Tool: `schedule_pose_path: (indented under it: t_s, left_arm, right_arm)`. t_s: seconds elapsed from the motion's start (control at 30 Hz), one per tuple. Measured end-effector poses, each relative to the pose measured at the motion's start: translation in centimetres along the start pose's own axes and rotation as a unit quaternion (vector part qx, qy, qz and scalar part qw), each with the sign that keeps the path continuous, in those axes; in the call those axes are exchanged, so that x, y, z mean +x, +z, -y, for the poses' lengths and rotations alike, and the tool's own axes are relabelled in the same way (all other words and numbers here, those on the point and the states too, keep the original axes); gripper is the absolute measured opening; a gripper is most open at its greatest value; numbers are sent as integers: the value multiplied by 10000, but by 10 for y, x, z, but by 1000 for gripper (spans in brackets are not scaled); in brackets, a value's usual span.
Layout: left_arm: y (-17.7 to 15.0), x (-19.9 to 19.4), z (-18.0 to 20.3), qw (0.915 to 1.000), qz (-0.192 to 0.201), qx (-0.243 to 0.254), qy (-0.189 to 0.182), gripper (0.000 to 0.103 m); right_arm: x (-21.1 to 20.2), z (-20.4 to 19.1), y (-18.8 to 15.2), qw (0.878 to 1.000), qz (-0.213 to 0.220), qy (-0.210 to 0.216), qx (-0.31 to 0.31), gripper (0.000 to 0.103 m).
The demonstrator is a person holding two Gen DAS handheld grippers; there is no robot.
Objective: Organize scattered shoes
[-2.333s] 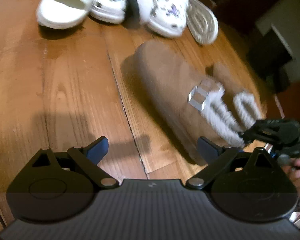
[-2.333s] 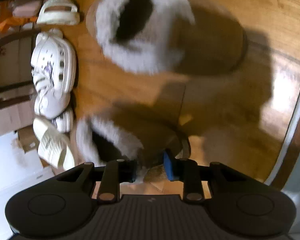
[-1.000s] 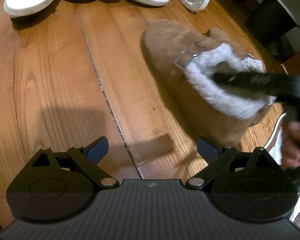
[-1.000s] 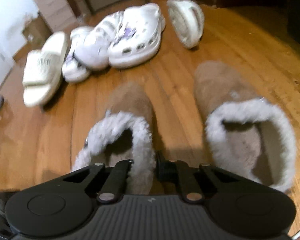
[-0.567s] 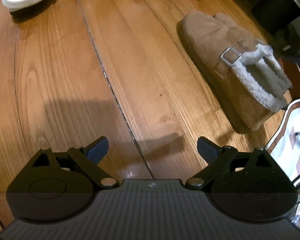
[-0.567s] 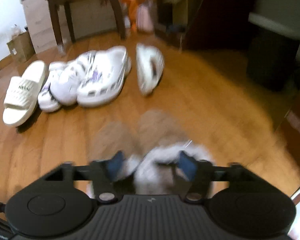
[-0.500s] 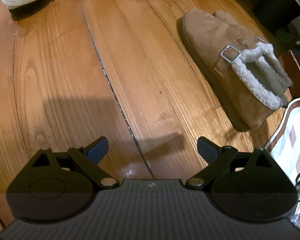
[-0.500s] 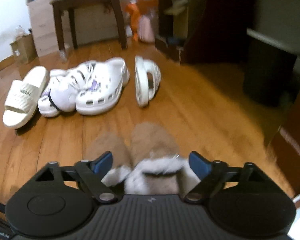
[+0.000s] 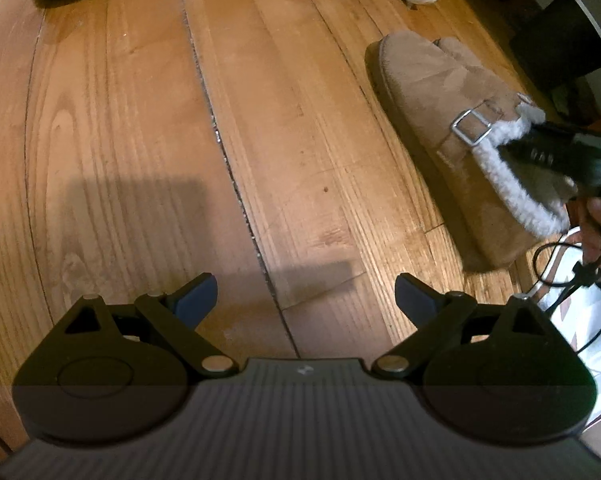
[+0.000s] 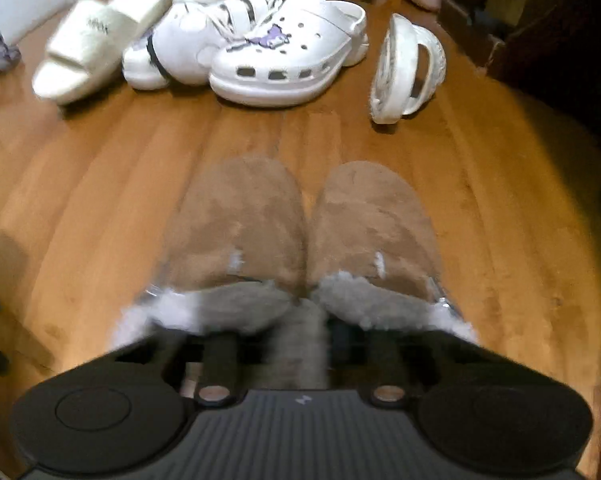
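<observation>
black ribbed gripper (image 9: 304, 292), blue fingertips (image 9: 196, 294)

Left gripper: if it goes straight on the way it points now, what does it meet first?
Probably only the bare wooden floor. The left gripper is open and empty; the brown slippers lie well off to its right.

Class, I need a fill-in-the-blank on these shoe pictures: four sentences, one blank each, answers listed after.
1. The two brown slippers stand ____ by side.
2. Their lining is fluffy and ____ in colour.
3. The white clog carries a ____ charm.
4. The floor is made of ____.

Answers: side; white; purple; wood
</observation>
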State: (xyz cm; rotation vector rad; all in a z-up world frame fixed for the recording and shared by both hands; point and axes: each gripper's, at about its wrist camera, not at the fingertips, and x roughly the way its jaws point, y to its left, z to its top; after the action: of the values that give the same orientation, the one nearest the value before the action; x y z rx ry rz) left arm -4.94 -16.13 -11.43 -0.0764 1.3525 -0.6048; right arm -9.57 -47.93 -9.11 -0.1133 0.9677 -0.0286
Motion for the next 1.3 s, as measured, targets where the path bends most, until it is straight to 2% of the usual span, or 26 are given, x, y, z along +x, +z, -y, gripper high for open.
schedule_pose_path:
  t_s: [0.1,0.17,0.23,0.3,0.37,0.4,0.43,0.47,0.5,0.57,0.63,0.7,0.77,0.83,0.93,1.03,1.17,1.2,1.3]
  left_arm:
    - [-2,1,2,10000,-29,24,0,97]
    - [-3,-1,3,10000,18,57,6,97]
    - [-2,-3,4,9999,84,66,8,97]
    - [2,-4,2,9998,204,12,70,97]
    - [9,-15,-9,9984,459,-162,291,97]
    - [14,-22,-17,9971,598,-294,358,97]
    - [21,-30,-24,9955,749,-453,376,97]
    - [28,-39,-33,9929,924,-661,356,97]
    - [35,-49,-44,9888,1117,-945,281,97]
    - [48,-69,-67,9770,1473,-1534,134,97]
    - [57,-81,-83,9646,1751,-1971,82,97]
    - [73,-94,-100,9449,2145,-2473,31,97]
    - [92,-99,-105,9354,2437,-2561,-11,97]
    - [107,-100,-108,9296,2567,-2646,-37,97]
    - [130,-102,-116,9065,2908,-3059,-44,97]
    - [153,-93,-110,9032,3027,-3034,233,96]
    - [176,-76,-112,8964,3062,-3192,274,95]
    - [182,-72,-111,8974,3066,-3158,304,95]
    - [198,-60,-109,9086,2954,-2919,441,95]
  right_arm:
    - [-3,5,-2,9994,27,-341,56,17]
    - [-1,11,-3,9986,-43,-517,61,22]
    - [-2,13,-3,9974,-181,-697,24,44]
    - [-23,3,4,9944,-215,-1027,106,57]
    - [-46,-10,9,9924,-103,-1192,269,62]
    - [-57,-17,10,9920,-1,-1216,327,71]
    - [-62,-22,12,9931,111,-1112,347,85]
    - [-71,-29,15,9957,324,-775,390,88]
    - [-79,-36,17,9966,514,-472,431,87]
    - [-90,-49,26,9961,670,-262,510,87]
    - [-94,-58,37,9936,778,372,725,87]
    - [-83,-62,46,9887,695,925,957,87]
    - [-63,-72,59,9862,431,1167,1093,87]
    - [-47,-84,72,9842,372,1351,1087,83]
    - [-27,-102,89,9816,438,1630,893,82]
    - [-10,-124,112,9834,436,1705,447,80]
    - [-2,-147,128,9840,489,1710,107,80]
    - [-2,-149,128,9832,496,1752,86,81]
    - [2,-153,125,9833,449,1763,24,81]
